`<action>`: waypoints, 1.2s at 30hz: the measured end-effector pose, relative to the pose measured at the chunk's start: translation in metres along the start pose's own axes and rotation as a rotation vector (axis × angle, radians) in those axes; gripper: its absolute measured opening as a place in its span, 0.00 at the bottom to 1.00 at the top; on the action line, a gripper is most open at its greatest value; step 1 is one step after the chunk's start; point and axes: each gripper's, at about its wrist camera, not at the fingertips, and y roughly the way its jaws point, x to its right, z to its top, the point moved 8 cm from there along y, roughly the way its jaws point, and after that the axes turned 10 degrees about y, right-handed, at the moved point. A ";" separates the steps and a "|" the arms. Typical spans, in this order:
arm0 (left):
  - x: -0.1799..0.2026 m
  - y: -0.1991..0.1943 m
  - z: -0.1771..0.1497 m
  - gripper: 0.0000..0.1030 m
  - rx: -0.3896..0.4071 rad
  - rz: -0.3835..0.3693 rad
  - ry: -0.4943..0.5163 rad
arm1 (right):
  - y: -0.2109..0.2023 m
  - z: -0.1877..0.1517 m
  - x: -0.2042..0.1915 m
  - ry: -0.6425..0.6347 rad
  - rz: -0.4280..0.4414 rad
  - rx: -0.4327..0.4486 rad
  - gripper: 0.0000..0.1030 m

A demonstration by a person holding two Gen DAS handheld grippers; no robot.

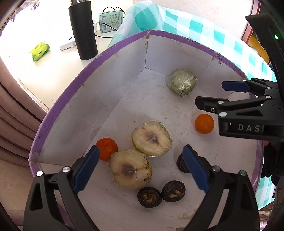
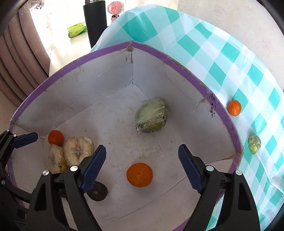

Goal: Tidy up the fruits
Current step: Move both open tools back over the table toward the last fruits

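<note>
A purple-rimmed white cardboard box point(image 1: 124, 46) point(image 2: 177, 58) holds the fruit. In it lie two wrapped apple halves point(image 1: 151, 138) point(image 1: 130, 171), a wrapped green fruit point(image 1: 182, 82) point(image 2: 151, 115), two oranges point(image 1: 204, 123) point(image 1: 106, 148) and three dark round fruits point(image 1: 150, 196). My left gripper point(image 1: 142, 168) is open and empty above the apple halves. My right gripper point(image 2: 142, 167) point(image 1: 211, 94) is open and empty above an orange point(image 2: 139, 175). Outside the box on the checked cloth lie an orange point(image 2: 234, 108) and a wrapped green fruit point(image 2: 254, 144).
A teal checked tablecloth point(image 2: 239, 62) covers the table right of the box. Behind the box on a white surface stand a black flask point(image 1: 82, 30), a green packet point(image 1: 39, 51), a teal tin point(image 1: 111, 20) with a cable, and a pink fan point(image 2: 115, 9). Curtains hang at the left.
</note>
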 end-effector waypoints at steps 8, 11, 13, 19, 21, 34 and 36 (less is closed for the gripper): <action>0.000 -0.075 0.028 0.97 0.292 0.119 -0.084 | -0.091 0.009 0.031 0.072 0.029 0.467 0.86; 0.025 -0.125 0.044 0.98 0.470 0.153 -0.055 | -0.120 0.004 0.070 0.204 0.077 0.585 0.86; 0.051 -0.151 0.053 0.98 0.569 0.147 0.002 | -0.132 -0.008 0.103 0.292 0.066 0.620 0.86; 0.166 -0.178 0.065 0.98 0.766 0.086 0.224 | -0.108 -0.059 0.199 0.500 -0.028 0.575 0.86; 0.207 -0.166 0.067 0.98 0.758 0.030 0.293 | -0.096 -0.079 0.227 0.564 -0.057 0.547 0.86; 0.364 -0.008 0.064 0.98 0.528 -0.150 0.520 | -0.056 -0.150 0.375 0.814 -0.338 0.448 0.86; 0.366 0.017 0.073 0.98 0.474 -0.163 0.499 | -0.053 -0.148 0.384 0.817 -0.360 0.439 0.86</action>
